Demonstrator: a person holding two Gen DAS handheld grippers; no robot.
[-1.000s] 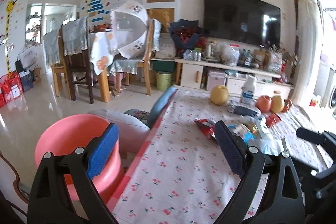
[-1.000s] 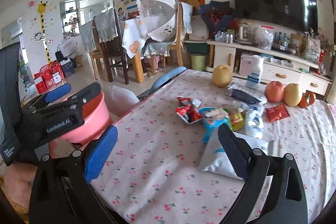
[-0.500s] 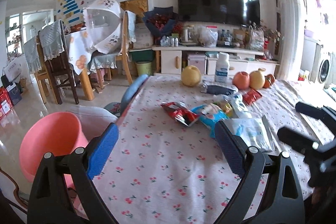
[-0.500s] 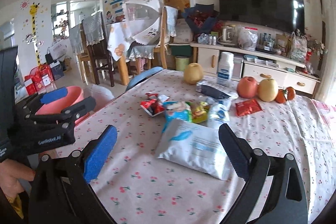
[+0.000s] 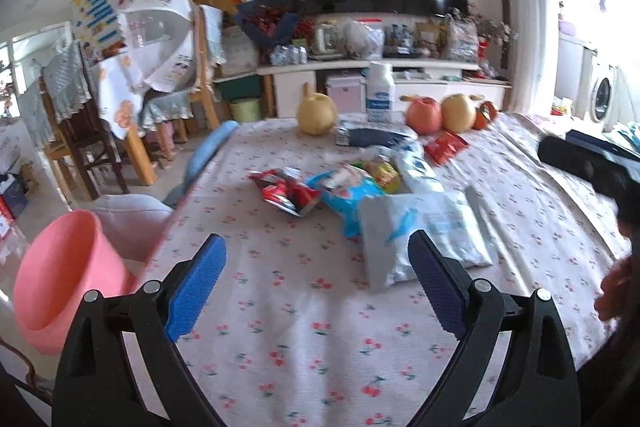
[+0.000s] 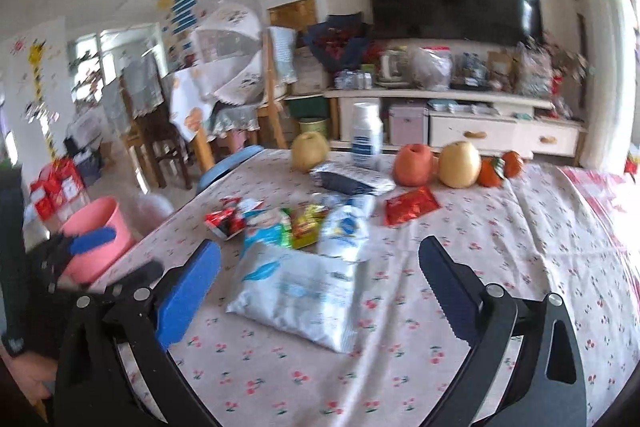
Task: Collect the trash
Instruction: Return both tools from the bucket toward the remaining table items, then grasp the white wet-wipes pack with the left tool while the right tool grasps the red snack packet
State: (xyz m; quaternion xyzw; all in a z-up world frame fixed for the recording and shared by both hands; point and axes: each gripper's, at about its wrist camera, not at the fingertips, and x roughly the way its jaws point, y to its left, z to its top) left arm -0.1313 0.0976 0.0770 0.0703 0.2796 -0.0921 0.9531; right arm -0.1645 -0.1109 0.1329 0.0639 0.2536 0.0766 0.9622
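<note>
Wrappers heaped mid-desk, white pouch nearest. Left gripper and right gripper both spread wide, empty, above cloth.

Trash clustered mid-table on cherry-print tablecloth.
White-and-blue wipes pack: largest, flat, nearest the camera, slightly crumpled.
Blue-and-white snack bag: just behind the pack, touching it, lying flat.
Red wrapper: torn open, at left end of cluster.
Yellow-green wrapper: small, between blue bag and white-blue pouch.
Red sachet: flat, apart to the right, near the fruit.
Dark packet: flat, at rear, before white bottle.
Pink bin: open, empty-looking, tilted, off table's left edge.
</note>
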